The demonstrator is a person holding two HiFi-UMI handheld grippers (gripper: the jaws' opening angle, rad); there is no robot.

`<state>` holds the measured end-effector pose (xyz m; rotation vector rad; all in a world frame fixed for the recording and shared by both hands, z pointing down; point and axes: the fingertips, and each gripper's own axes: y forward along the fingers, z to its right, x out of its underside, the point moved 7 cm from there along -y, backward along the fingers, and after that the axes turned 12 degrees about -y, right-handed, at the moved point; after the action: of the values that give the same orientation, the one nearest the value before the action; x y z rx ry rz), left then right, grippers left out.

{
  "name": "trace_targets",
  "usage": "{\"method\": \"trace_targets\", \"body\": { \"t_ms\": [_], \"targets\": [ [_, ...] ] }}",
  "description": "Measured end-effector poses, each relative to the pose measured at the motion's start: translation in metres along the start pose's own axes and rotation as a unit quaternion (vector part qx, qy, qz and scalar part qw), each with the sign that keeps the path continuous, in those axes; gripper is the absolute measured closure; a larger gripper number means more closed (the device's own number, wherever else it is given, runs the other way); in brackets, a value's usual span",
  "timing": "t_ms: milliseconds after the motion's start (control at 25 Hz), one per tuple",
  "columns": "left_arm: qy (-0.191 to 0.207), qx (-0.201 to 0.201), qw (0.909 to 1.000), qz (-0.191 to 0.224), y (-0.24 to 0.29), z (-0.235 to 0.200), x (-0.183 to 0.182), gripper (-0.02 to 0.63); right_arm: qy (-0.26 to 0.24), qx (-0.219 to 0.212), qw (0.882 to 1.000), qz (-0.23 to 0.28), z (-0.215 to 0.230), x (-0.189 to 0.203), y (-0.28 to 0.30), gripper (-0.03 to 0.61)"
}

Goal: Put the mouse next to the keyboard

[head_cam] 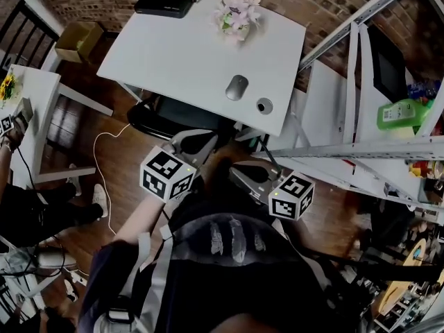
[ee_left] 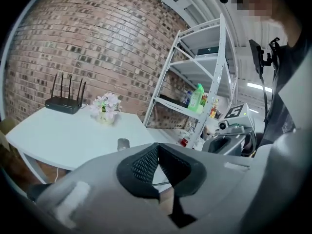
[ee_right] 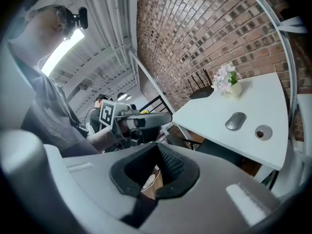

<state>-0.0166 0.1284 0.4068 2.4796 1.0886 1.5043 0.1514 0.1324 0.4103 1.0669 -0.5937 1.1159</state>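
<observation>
Head view: the grey mouse (head_cam: 236, 87) lies near the front right edge of the white desk (head_cam: 173, 54), just beside a round cable hole (head_cam: 264, 105). The left gripper (head_cam: 193, 143) and right gripper (head_cam: 251, 173) hang off the desk, in front of its near edge, well apart from the mouse.

Left gripper view: its fingers (ee_left: 144, 165) are pressed together with nothing between them. The mouse (ee_left: 123, 143) sits on the desk beyond them, to the left.

Right gripper view: its fingers (ee_right: 170, 164) also meet, empty. The mouse (ee_right: 236, 121) lies up and to the right, well apart.
</observation>
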Motion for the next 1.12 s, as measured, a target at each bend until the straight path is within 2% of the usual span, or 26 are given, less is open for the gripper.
{"method": "trace_targets", "body": {
  "t_ms": [160,360,400,520,560,640,760,920,1040,1120],
  "targets": [
    [0.031,-0.032,0.9989,-0.018,0.028,-0.003,-0.023,0.612,-0.078,0.011,0.996,-0.035,0.028,-0.002,0.0,0.574],
    [0.053,-0.065,0.995,-0.054,0.076,-0.013,-0.045,0.608,-0.129,-0.003,0.991,-0.042,0.064,-0.02,-0.008,0.574],
    [0.051,-0.066,0.9946,-0.061,0.086,-0.016,-0.048,0.594,-0.131,-0.01,0.99,-0.043,0.068,-0.022,-0.008,0.574],
    [0.055,-0.076,0.9926,-0.077,0.111,-0.026,-0.053,0.466,-0.126,-0.022,0.991,-0.045,0.074,-0.023,-0.008,0.574],
    [0.063,-0.081,0.991,-0.085,0.118,-0.03,-0.054,0.406,-0.124,-0.017,0.991,-0.045,0.076,-0.024,-0.008,0.574],
    [0.082,-0.086,0.9873,-0.105,0.134,-0.043,-0.052,0.339,-0.125,0.004,0.991,-0.046,0.082,-0.028,-0.01,0.574],
    [0.098,-0.096,0.9813,-0.135,0.161,-0.069,-0.047,0.337,-0.123,0.031,0.991,-0.051,0.089,-0.032,-0.009,0.574],
    [0.14,-0.111,0.9701,-0.165,0.199,-0.101,-0.041,0.337,-0.092,0.065,0.993,-0.046,0.088,-0.036,0.004,0.574],
    [0.131,-0.099,0.9656,-0.202,0.222,-0.118,-0.031,0.331,-0.078,0.106,0.99,-0.048,0.087,-0.037,0.007,0.574],
    [0.13,-0.098,0.9612,-0.223,0.233,-0.127,-0.028,0.316,-0.072,0.115,0.989,-0.055,0.084,-0.038,0.011,0.574]
  ]
}}
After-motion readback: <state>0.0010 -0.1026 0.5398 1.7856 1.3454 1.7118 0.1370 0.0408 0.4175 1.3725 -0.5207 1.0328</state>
